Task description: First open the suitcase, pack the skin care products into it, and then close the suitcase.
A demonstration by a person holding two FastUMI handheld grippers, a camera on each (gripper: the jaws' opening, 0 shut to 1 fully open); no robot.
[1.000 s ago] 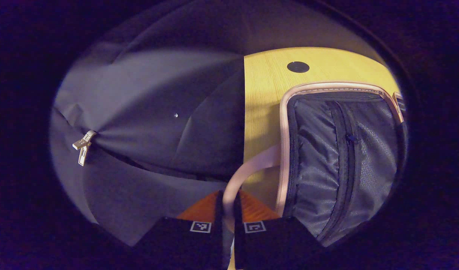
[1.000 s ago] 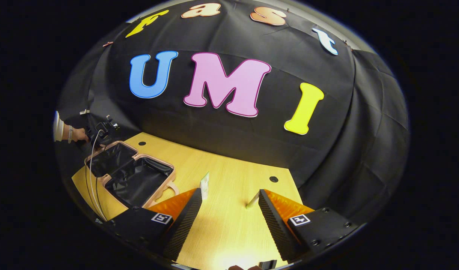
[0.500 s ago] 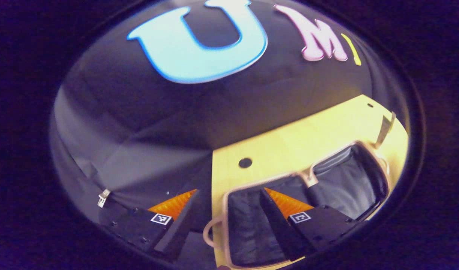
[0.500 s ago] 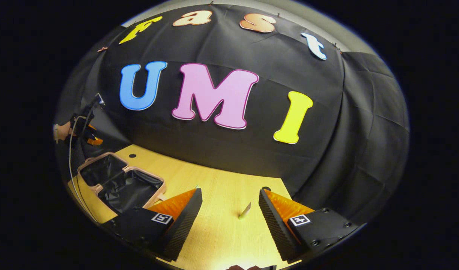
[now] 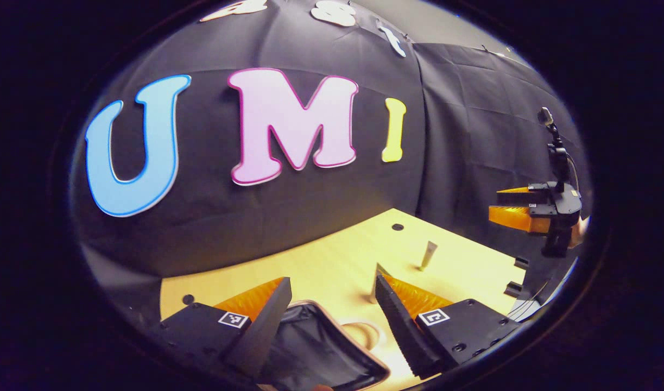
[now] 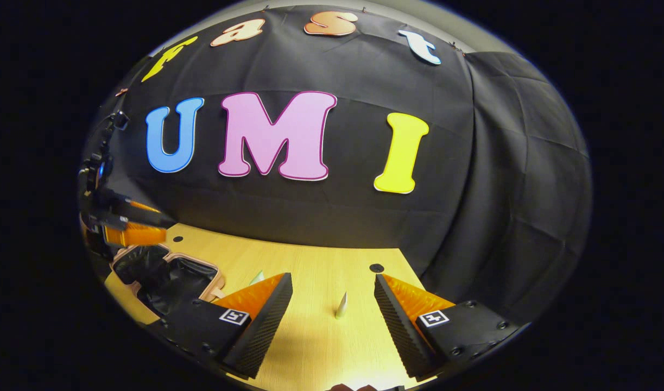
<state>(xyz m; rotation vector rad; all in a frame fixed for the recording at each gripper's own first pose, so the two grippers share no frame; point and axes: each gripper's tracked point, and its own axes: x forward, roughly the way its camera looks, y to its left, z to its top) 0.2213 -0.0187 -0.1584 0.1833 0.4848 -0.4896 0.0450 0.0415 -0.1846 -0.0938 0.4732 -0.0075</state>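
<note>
Wooden tabletop (image 6: 310,347), pale, backed by the black cloth wall.

Nearest, right gripper view: right gripper (image 6: 332,312), jaws wide apart, holding nothing. Small upright tube (image 6: 341,305) stands between them at 12 o'clock.

Left gripper view: left gripper (image 5: 332,309), jaws apart, empty, hanging over the open suitcase (image 5: 315,353). Second upright product (image 5: 373,285) sits by the right finger; the tube (image 5: 428,255) lies beyond, at 1 o'clock.

Step, as judged: suitcase opened, packing not yet begun. Next move calls for advancing and closing on the tube.
</note>
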